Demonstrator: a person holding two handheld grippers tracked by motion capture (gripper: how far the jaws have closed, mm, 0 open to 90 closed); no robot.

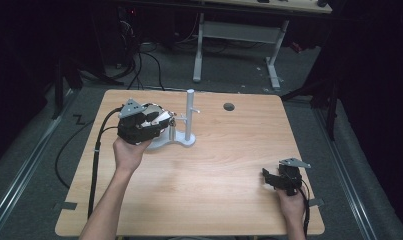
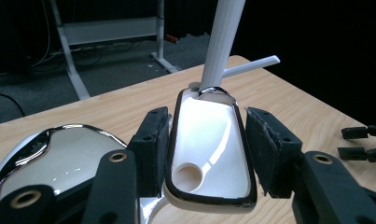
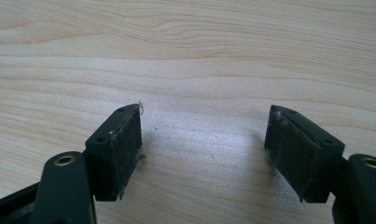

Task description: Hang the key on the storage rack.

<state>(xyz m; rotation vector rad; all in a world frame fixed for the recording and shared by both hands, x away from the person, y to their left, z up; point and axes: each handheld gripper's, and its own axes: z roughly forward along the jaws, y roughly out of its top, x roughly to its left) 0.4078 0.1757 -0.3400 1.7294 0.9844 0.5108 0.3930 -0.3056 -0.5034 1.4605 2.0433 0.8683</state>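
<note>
The right hand-held gripper [image 1: 278,181] rests near the table's [image 1: 214,165] near right corner, close to the right edge. In the right gripper view its two black jaws stand wide apart over bare wood, with nothing between the pads [image 3: 125,149].

Farther in, toward the far left part of the table, the left hand-held gripper [image 1: 159,122] is held by the person's left hand [image 1: 129,152]. In the left gripper view its jaws are closed on a white, tapered piece with a dark chrome rim [image 2: 209,149], one pad against each long side; a round hole sits near the piece's near end. A rounded chrome part [image 2: 59,158] lies just beside it, to the left in that view.

Just beyond the held piece stands a white stand [image 1: 190,117]: an upright post on a pale base, with a thin side peg. The narrow far end of the held piece meets the foot of the post.

Near the far edge, to the right of the stand, is a small dark round hole [image 1: 229,106] in the table.
</note>
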